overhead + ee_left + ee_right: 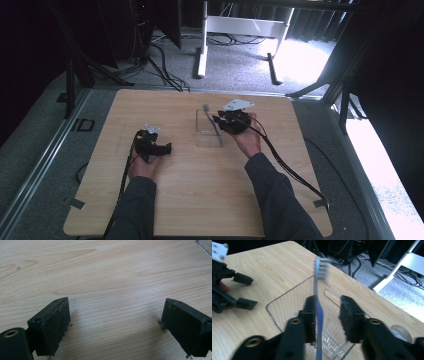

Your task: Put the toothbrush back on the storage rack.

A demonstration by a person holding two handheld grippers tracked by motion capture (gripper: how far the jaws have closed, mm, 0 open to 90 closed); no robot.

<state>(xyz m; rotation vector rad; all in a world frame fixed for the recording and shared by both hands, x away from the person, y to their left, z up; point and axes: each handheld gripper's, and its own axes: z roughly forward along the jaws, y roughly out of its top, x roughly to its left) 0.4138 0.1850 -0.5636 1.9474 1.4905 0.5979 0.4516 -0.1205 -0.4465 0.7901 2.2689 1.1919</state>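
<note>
Right tool hovers over clear tray, jaws apart around blue toothbrush leaning on one pad. Left tool rests on counter, jaws apart.

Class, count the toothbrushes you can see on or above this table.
1: a blue toothbrush stands between the right gripper's open jaws, over the clear tray mid-table. Others may be hidden.

Toothbrushes: one, blue-handled, counted in the clear tray.
Clear trays: one, counted near the table's far edge.
Grippers: two, left and right.
Tables: one.
</note>
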